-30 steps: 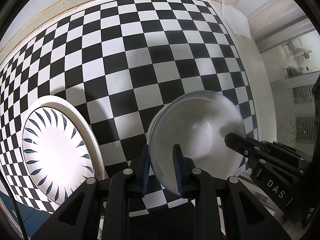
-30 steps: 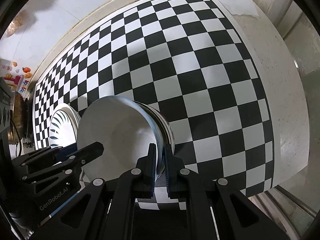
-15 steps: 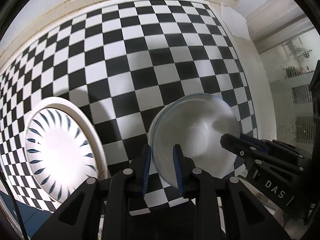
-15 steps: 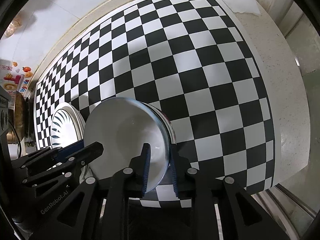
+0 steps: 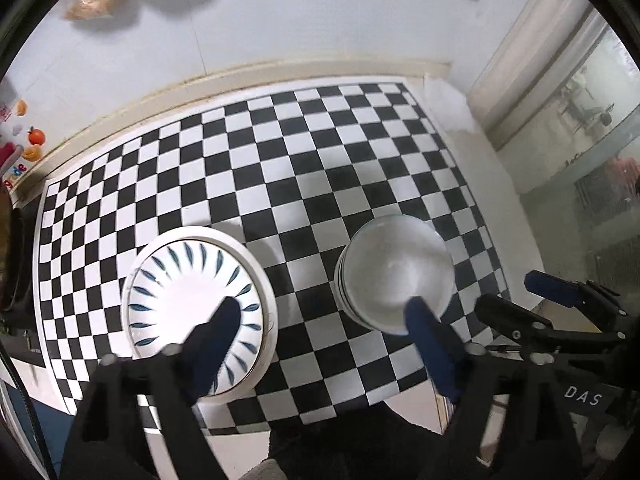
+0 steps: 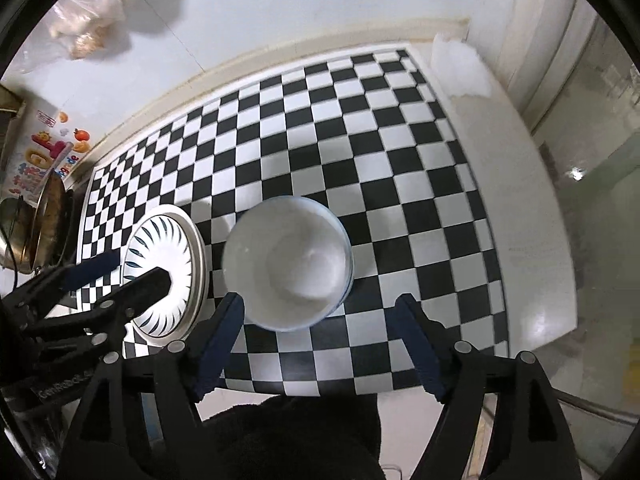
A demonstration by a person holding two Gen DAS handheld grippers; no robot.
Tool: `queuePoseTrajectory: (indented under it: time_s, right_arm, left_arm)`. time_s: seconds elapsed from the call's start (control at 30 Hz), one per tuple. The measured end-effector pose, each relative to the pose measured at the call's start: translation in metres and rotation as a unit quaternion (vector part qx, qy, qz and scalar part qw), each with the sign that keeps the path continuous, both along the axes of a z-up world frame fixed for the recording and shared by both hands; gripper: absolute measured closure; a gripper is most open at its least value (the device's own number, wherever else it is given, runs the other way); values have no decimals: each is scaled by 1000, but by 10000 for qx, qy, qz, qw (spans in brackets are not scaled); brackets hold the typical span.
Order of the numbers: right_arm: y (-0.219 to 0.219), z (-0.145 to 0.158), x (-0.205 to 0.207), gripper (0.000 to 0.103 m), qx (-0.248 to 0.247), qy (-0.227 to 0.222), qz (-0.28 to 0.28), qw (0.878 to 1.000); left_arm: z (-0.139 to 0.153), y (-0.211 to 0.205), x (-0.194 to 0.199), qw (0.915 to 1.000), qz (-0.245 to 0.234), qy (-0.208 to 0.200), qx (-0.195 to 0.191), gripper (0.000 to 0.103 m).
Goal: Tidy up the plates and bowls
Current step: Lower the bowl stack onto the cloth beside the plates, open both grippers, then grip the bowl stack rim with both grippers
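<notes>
Bowl stack (image 6: 288,264): white bowls nested one inside another, upright on the checkered mat (image 6: 360,168), towards its near edge; blue lines show on the outer rims.
Plate (image 5: 192,304): white, with a ring of blue leaf strokes, seated in a larger plain white plate (only the rim of the lower one shows). It lies flat on the same mat, to the left of the bowls and apart from them.
Left gripper (image 5: 320,340): jaws opening, already spread wide; one blue-padded finger sits in front of the plate, the other in front of the near rim of the bowls. Nothing is clamped between them.
Right gripper (image 6: 320,320): jaws opening, wide apart, above the mat's near edge, just nearer than the bowl stack; nothing between them.
Counter (image 6: 520,240): pale stone, bare strip to the right of the mat.
Wall (image 5: 280,20): white tile behind the mat, fruit stickers at far left.
</notes>
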State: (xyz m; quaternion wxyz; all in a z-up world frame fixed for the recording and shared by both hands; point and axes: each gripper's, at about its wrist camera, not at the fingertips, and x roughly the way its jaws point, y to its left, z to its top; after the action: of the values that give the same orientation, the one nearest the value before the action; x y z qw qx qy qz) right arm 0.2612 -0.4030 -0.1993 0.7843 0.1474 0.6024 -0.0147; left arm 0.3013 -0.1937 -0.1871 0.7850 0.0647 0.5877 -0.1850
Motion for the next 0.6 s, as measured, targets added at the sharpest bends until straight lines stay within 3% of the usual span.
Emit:
queuePoseTrajectory:
  time_s: [0.2,0.6]
  right_arm:
    - [17,40,-36,20,-145,-315,115,9993]
    - [38,104,-93,19,-419,-916,116,9948]
  left_arm:
    - [28,19,-21,9997,100,-142,-182,15]
    - [81,42,-75,9981,107,-592,-120,15]
